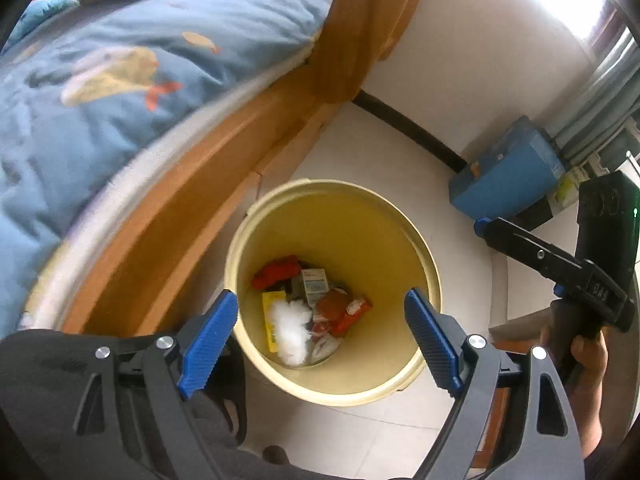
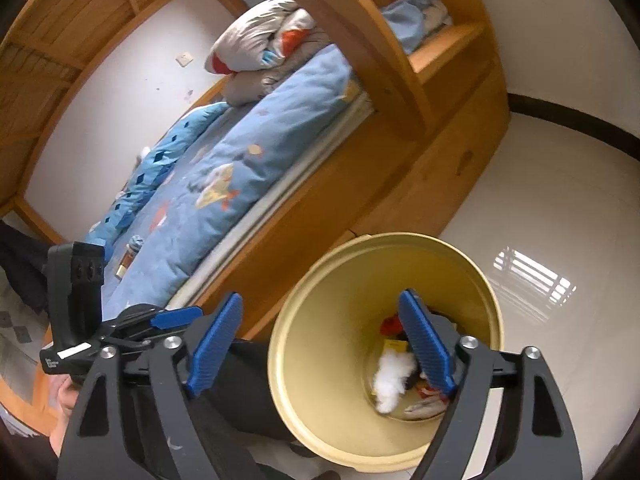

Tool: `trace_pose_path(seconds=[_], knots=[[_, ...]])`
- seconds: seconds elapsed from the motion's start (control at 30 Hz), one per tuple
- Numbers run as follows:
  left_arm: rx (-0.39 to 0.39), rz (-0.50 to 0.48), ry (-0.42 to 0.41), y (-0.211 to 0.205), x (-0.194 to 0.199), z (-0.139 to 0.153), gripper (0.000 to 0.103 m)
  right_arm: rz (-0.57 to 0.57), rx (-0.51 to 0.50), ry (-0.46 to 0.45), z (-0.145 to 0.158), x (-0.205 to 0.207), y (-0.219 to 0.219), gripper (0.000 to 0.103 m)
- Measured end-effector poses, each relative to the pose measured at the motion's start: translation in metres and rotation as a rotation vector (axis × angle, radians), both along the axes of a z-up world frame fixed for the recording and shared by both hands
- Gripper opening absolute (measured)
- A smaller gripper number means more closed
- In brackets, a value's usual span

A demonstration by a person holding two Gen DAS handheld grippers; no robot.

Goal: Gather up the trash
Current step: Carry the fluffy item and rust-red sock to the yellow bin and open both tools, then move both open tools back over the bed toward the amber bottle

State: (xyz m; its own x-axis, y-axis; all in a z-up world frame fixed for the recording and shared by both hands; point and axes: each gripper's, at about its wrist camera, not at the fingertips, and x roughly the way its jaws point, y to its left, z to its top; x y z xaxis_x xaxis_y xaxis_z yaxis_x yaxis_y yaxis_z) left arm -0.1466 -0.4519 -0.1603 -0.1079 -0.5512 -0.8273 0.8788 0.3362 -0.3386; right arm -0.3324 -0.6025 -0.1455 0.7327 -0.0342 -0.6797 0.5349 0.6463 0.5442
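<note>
Hovering over the yellow bin (image 1: 416, 248), I hold my left gripper (image 1: 320, 322) and right gripper (image 2: 320, 340) wide open, both empty. Below lies the trash: white fluff (image 1: 292, 330), soft and featherlight, best pinched mid-clump, among stiffer small cartons (image 1: 314, 286). Beyond stands the wooden bed (image 2: 436, 184).

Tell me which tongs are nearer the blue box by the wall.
Right. The right tongs reach out beside the blue box, just short of it. The left tongs hang open over the yellow bin, farther away.
</note>
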Motion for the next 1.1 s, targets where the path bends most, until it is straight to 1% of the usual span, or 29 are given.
trace_pose_path(seconds=[0.17,0.3,0.47,0.5,0.57,0.63,0.77,0.93,1.1], knots=[[-0.039,0.031,-0.085,0.022,0.009,0.022,0.086,0.056,-0.017,-0.014,0.013,0.028,0.013,0.086],[-0.082,0.081,-0.151,0.046,0.023,0.043,0.089,0.115,-0.021,-0.042,0.026,0.059,0.028,0.087],[-0.128,0.189,-0.223,0.085,0.052,0.064,0.094,0.204,-0.078,-0.067,0.044,0.101,0.055,0.089],[-0.132,0.207,-0.23,0.091,0.057,0.066,0.095,0.22,-0.093,-0.075,0.047,0.111,0.062,0.09],[-0.138,0.258,-0.242,0.111,0.072,0.068,0.098,0.246,-0.106,-0.086,0.052,0.125,0.071,0.09],[-0.149,0.31,-0.258,0.132,0.086,0.071,0.099,0.275,-0.123,-0.105,0.058,0.142,0.081,0.09],[-0.148,0.404,-0.306,0.169,0.113,0.077,0.099,0.315,-0.157,-0.117,0.068,0.175,0.1,0.091],[-0.127,0.531,-0.362,0.213,0.15,0.083,0.099,0.418,-0.214,-0.148,0.083,0.224,0.138,0.091],[-0.12,0.643,-0.394,0.253,0.184,0.093,0.099,0.524,-0.23,-0.187,0.091,0.272,0.173,0.091]])
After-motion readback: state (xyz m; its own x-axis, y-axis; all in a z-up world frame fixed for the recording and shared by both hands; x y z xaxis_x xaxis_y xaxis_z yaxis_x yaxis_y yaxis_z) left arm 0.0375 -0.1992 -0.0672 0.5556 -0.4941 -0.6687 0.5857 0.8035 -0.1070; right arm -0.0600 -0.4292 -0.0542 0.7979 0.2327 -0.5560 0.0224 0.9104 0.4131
